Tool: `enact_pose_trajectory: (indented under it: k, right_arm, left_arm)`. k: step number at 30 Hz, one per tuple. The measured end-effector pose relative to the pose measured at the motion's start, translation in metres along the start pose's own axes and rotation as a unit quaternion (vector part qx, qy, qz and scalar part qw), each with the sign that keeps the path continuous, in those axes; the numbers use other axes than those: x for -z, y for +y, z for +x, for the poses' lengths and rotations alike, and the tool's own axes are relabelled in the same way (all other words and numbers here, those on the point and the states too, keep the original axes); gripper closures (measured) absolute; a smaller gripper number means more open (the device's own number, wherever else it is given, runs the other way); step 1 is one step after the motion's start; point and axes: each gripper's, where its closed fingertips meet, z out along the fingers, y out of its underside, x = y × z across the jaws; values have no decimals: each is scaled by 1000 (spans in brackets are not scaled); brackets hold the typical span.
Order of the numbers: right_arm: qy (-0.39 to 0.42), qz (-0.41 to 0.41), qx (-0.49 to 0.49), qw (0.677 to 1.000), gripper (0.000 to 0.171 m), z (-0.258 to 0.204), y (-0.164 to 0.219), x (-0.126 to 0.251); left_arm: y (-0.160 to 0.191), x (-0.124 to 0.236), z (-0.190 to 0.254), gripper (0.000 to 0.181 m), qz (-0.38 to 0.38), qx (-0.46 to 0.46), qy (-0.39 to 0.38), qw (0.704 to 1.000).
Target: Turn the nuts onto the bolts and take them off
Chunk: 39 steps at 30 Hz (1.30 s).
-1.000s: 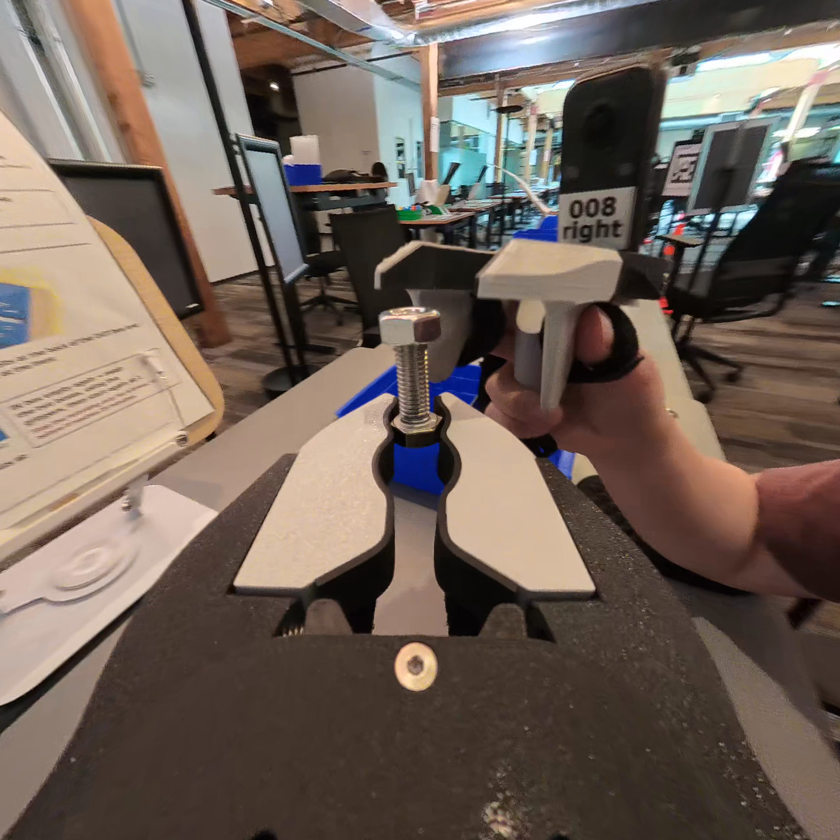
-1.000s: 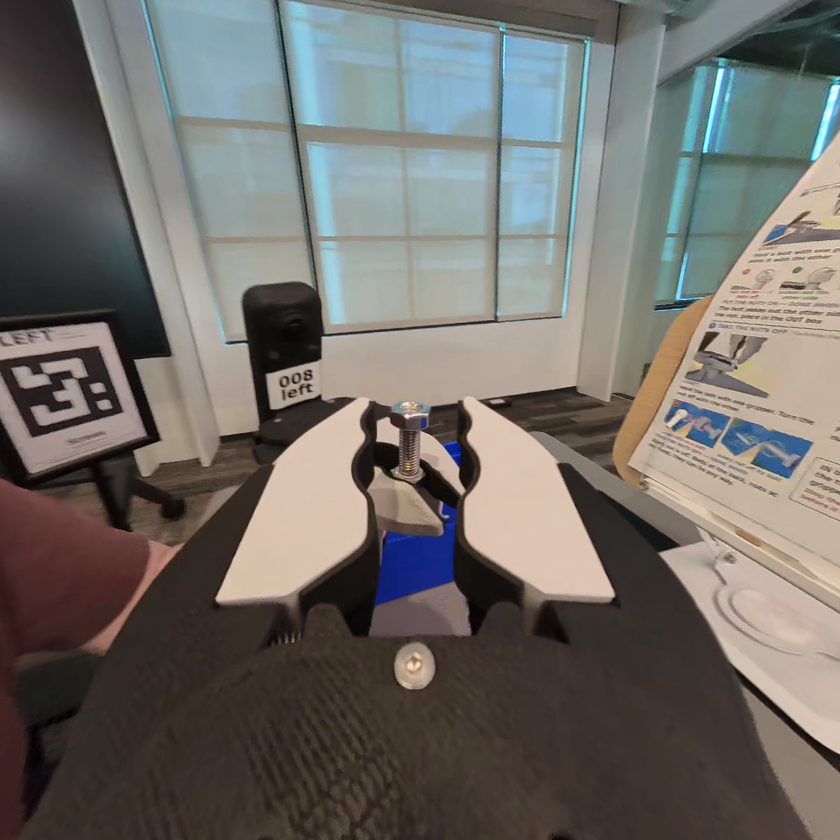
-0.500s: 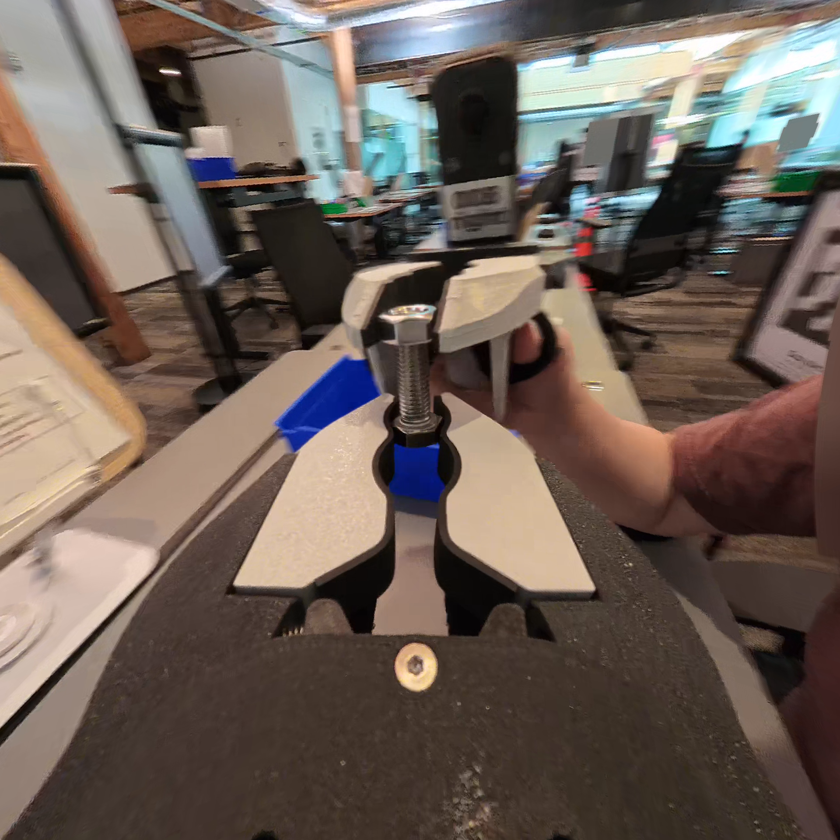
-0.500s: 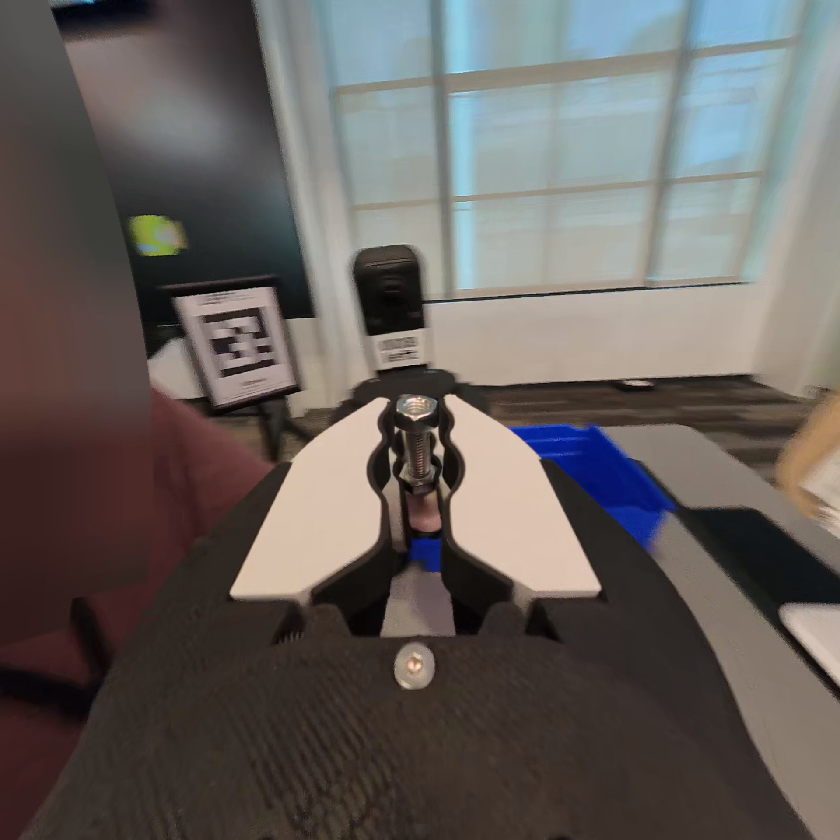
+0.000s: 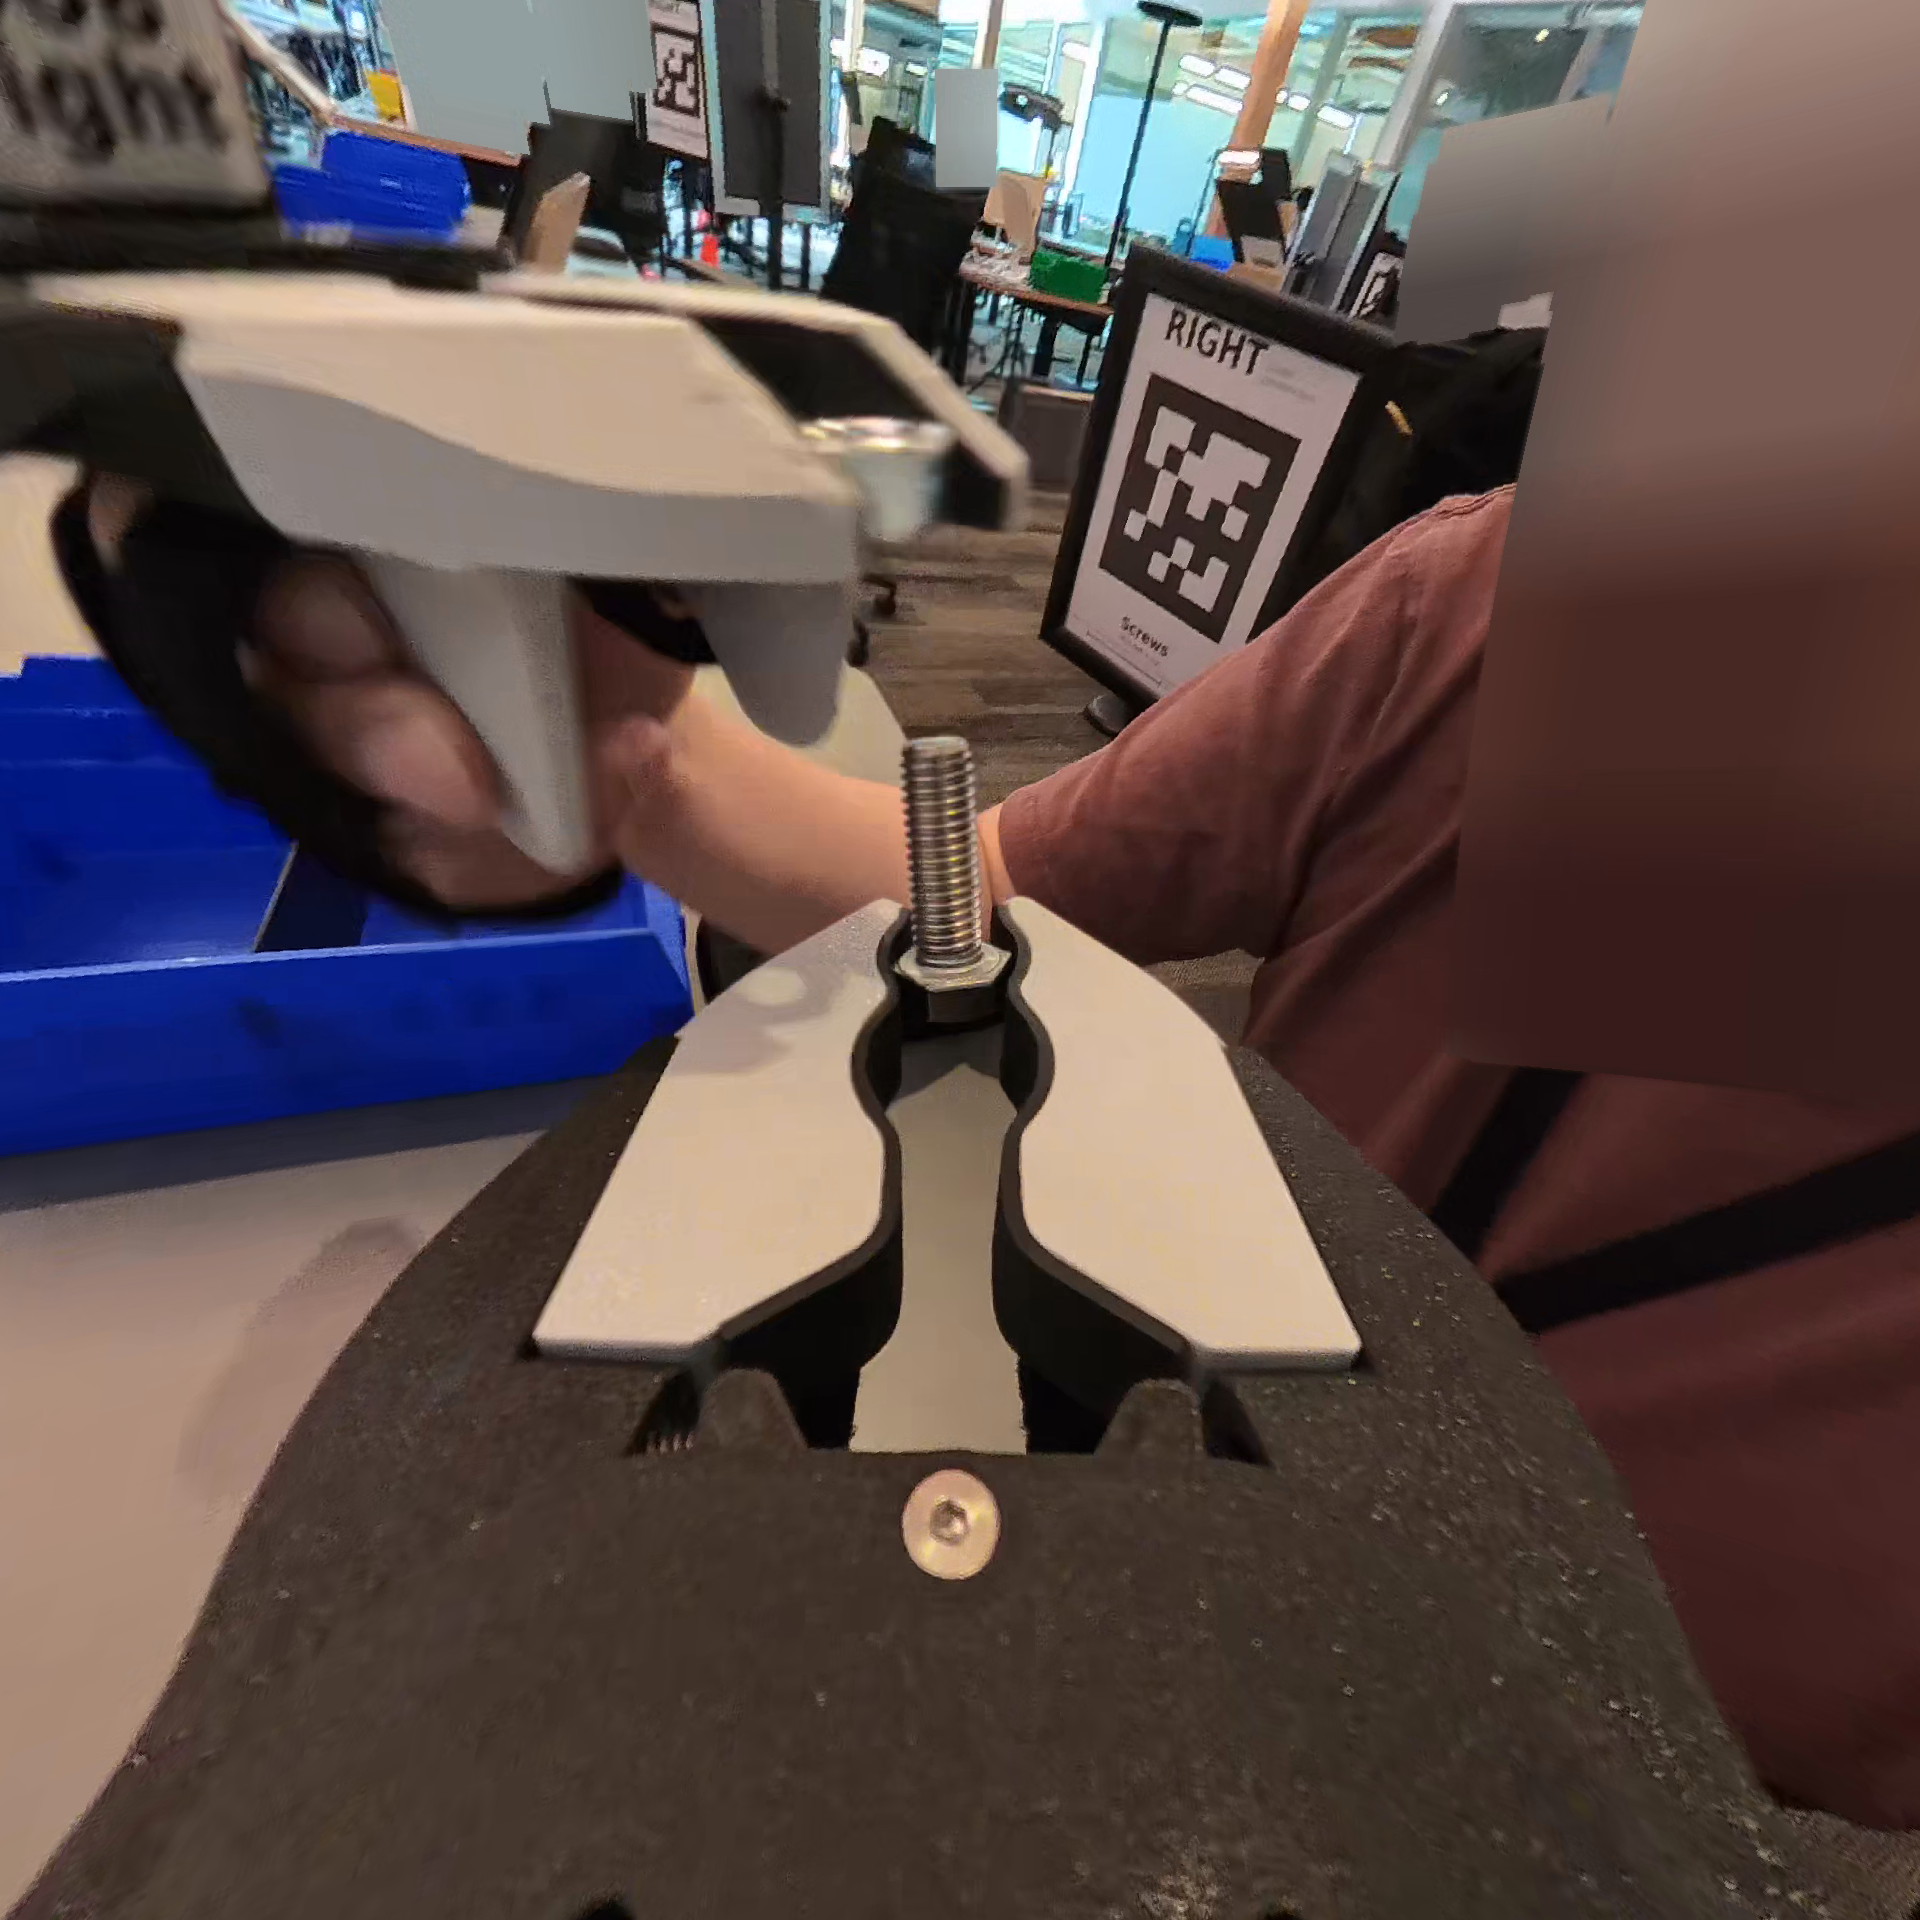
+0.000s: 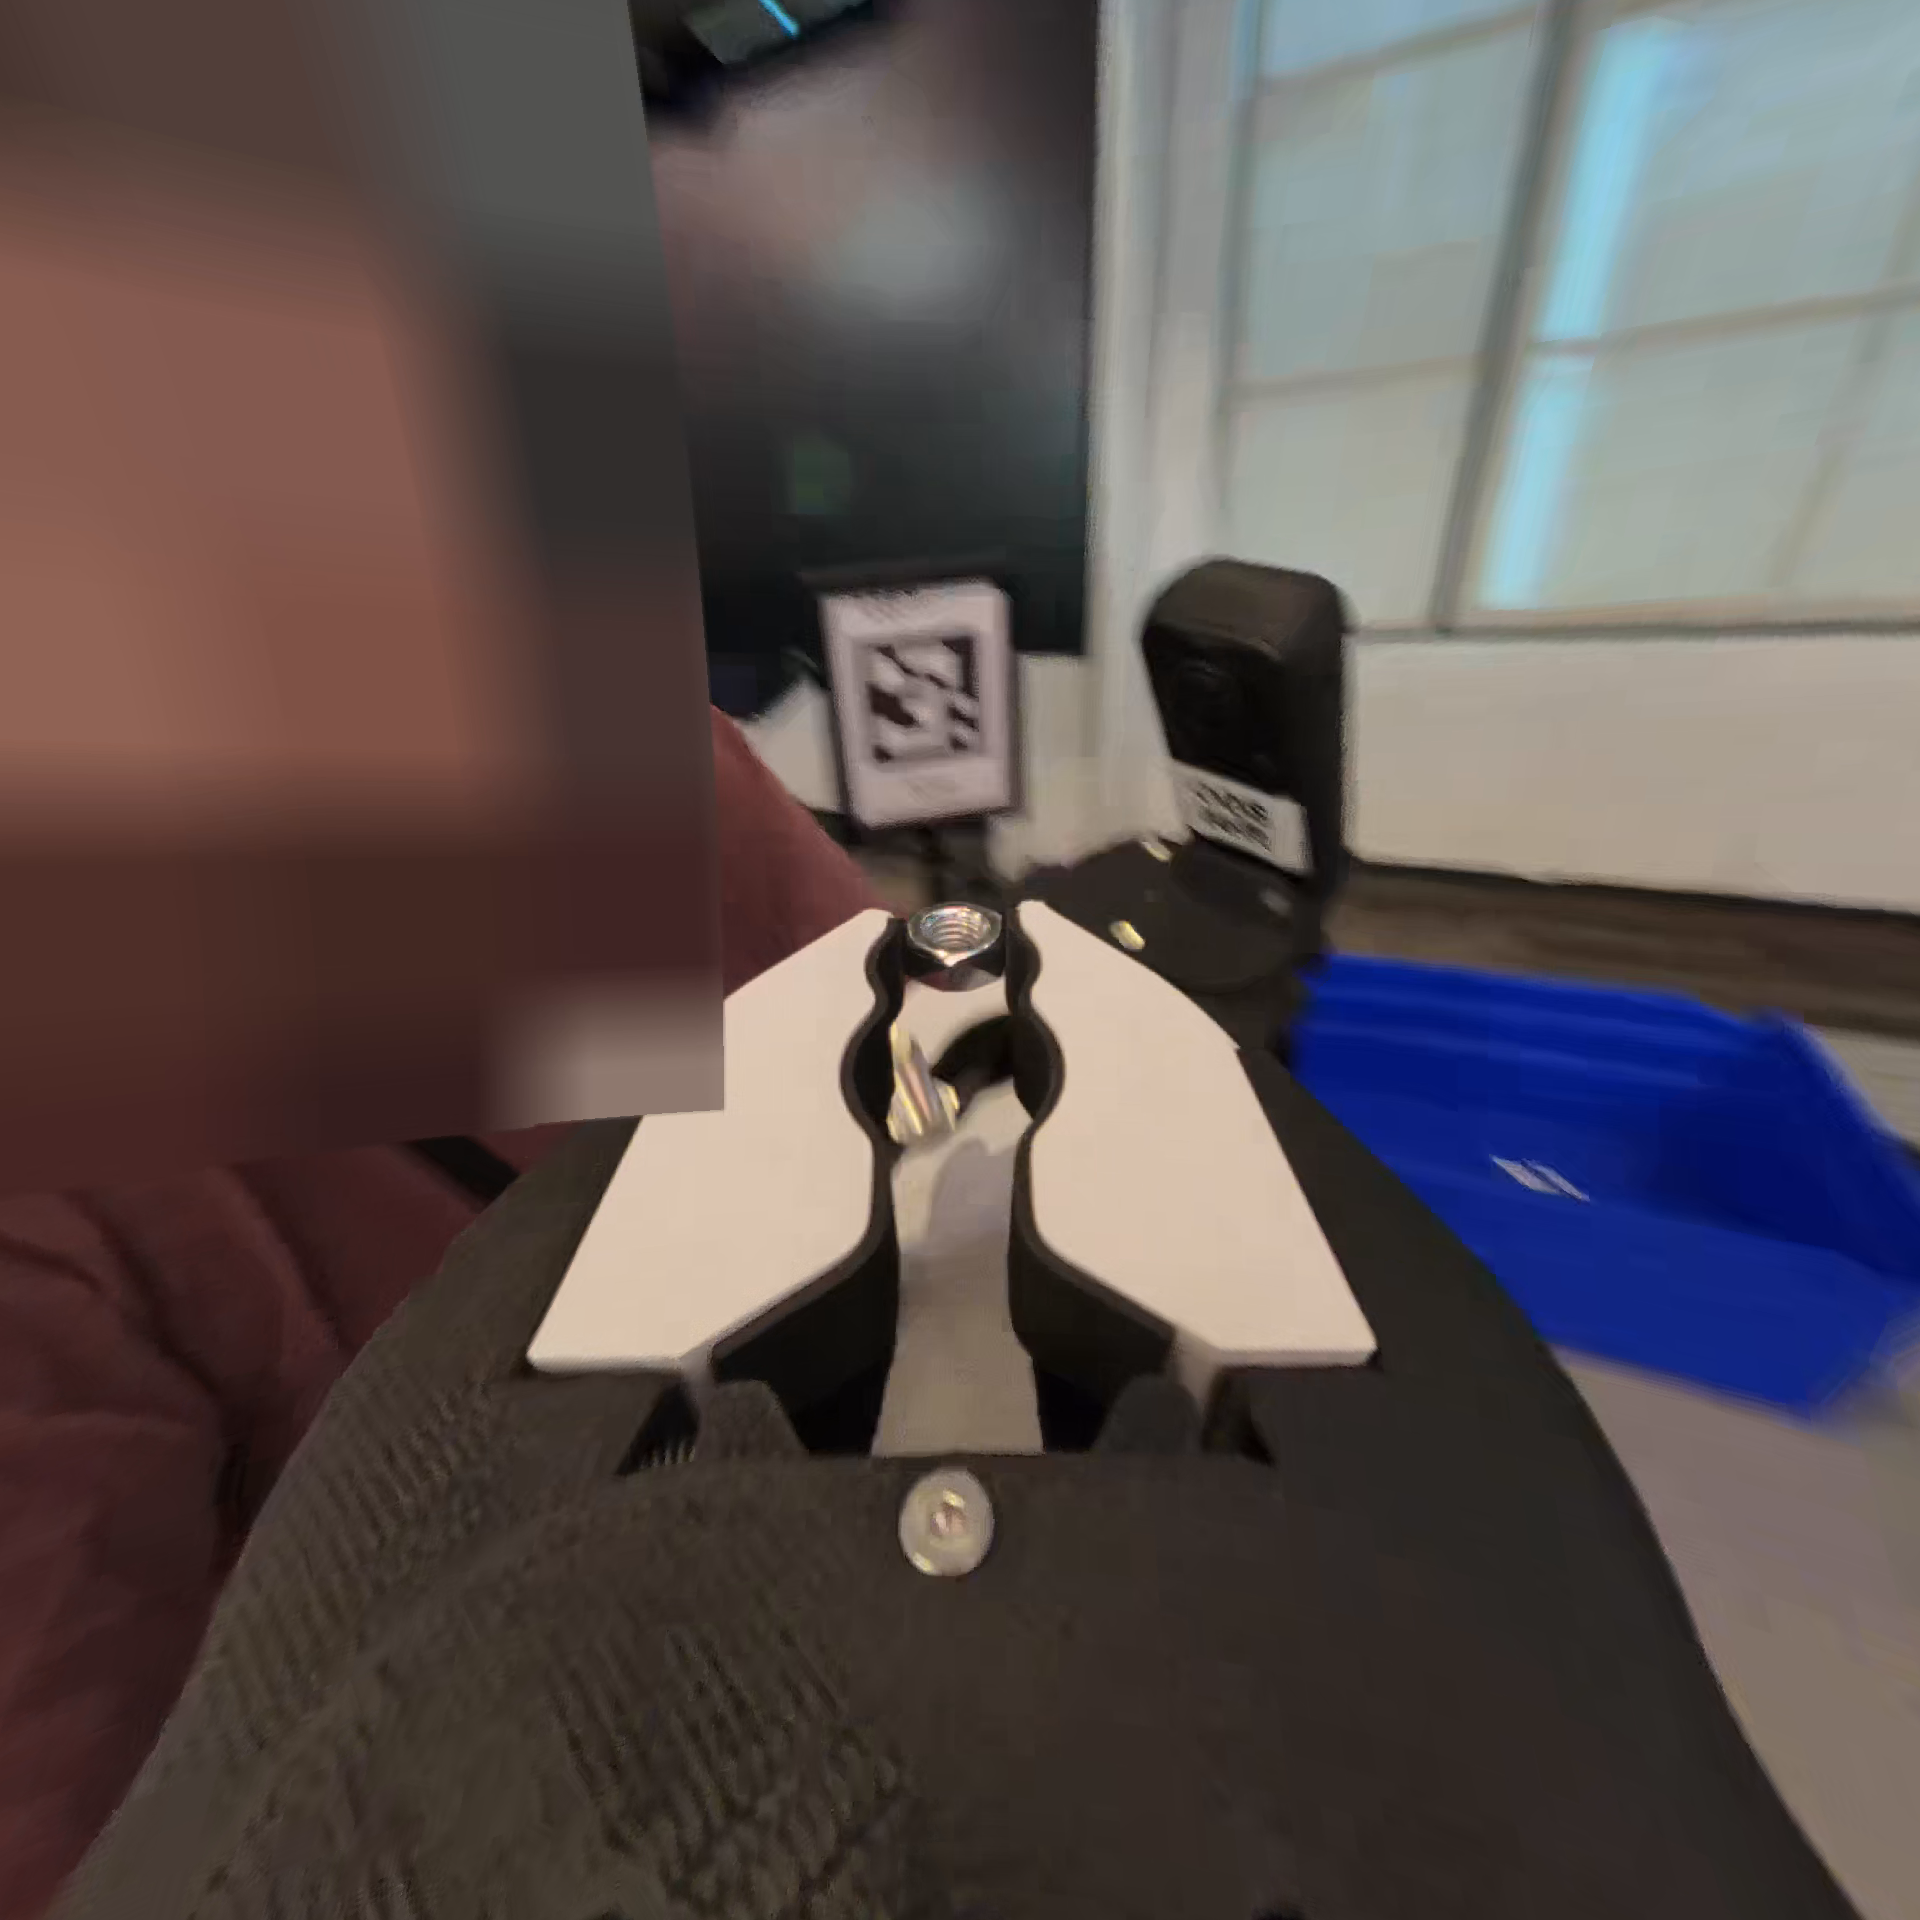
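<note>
My left gripper (image 5: 948, 935) is shut on the hex head of a steel bolt (image 5: 940, 831). The bolt stands upright with its bare threaded end on top. My right gripper (image 6: 951, 935) is shut on a steel hex nut (image 6: 951, 948) at its fingertips. In the left wrist view the right gripper (image 5: 935, 468) is up and to the left of the bolt, with the nut (image 5: 883, 473) clear of the thread. In the right wrist view a blurred silvery piece (image 6: 914, 1101) shows below through the jaws, and the left gripper's black body (image 6: 1195, 935) lies beyond.
A blue bin (image 5: 312, 987) stands on the grey table (image 5: 208, 1299) to the left; it also shows in the right wrist view (image 6: 1610, 1143). A framed marker board (image 5: 1195, 499) stands behind. The person's maroon sleeve (image 5: 1299, 779) is close on the right. The left gripper's tips are roughly 8 cm from the right gripper's.
The right gripper closed on the nut at the bolt's top. The nut is now off the bolt and held up and to the left. Both grippers swung round toward the person.
</note>
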Motion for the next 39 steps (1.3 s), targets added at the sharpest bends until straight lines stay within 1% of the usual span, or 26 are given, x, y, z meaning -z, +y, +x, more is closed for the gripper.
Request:
enact_pose_trajectory:
  k: [1,2,3,4,5,6,7,9,11,13,14,16,18,23,26,28,30,32,34,35,36,38,39]
  right_arm:
    - [68,-45,21,996,152,4,2,14]
    - [146,-105,44,983,152,6,8,36]
    - [223,-173,57,958,152,5,19,64]
    - [308,-242,52,919,152,4,33,101]
    - [387,-300,29,871,152,0,49,141]
    - [450,-338,-10,827,152,-7,65,180]
    - [489,-356,-62,794,152,-16,83,211]
    - [517,-370,-177,751,152,-32,124,255]
    - [531,-397,-274,697,151,-41,166,291]
    - [524,-438,-371,629,151,-52,206,314]
    - [512,-457,-402,606,151,-55,222,320]
    - [484,-477,-431,593,151,-52,245,321]
    - [474,-491,-437,586,151,-46,257,323]
    - [466,-479,-450,592,150,-39,262,319]
    - [470,-462,-449,603,138,-36,260,317]
    - [482,-457,-438,606,137,-36,251,318]
    - [504,-442,-394,629,138,-31,228,314]
    - [535,-418,-311,665,139,-17,190,301]
    - [559,-389,-180,710,136,9,140,276]
    - [556,-361,-112,740,137,23,113,252]
    - [537,-322,-50,778,137,35,86,222]
    - [467,-214,45,857,138,47,38,150]
    - [421,-153,70,891,139,47,19,116]
  left_arm:
    - [0,2,-1,167,-3,-2,-7,1000]
    - [-2,5,-3,167,-1,-4,-19,1000]
    - [-5,8,-4,168,3,-4,-29,1000]
    - [-7,11,-4,168,5,-3,-35,999]
    - [-7,15,-7,167,4,-5,-48,999]
    - [-8,18,-12,168,2,-10,-69,998]
    - [-6,21,-19,167,-4,-16,-97,995]
    - [-2,26,-33,167,-17,-23,-141,990]
    - [3,33,-46,167,-29,-10,-177,984]
    - [8,38,-58,168,-38,-5,-208,977]
    - [10,41,-63,168,-43,-4,-222,974]
    - [12,46,-70,168,-48,-4,-247,968]
    - [15,48,-71,168,-60,-7,-255,965]
    - [16,52,-75,167,-74,-21,-276,958]
    - [15,55,-76,168,-71,-19,-281,957]
    - [13,58,-77,168,-67,-21,-287,955]
    - [11,62,-77,168,-63,-26,-293,954]
    - [9,64,-78,168,-59,-30,-297,953]
    - [5,65,-78,168,-46,-40,-300,952]
    - [1,65,-78,168,-33,-45,-303,951]
    - [-4,65,-78,168,-17,-47,-306,951]
    - [-11,66,-78,168,14,-42,-305,951]
    - [-14,67,-77,168,25,-36,-300,953]
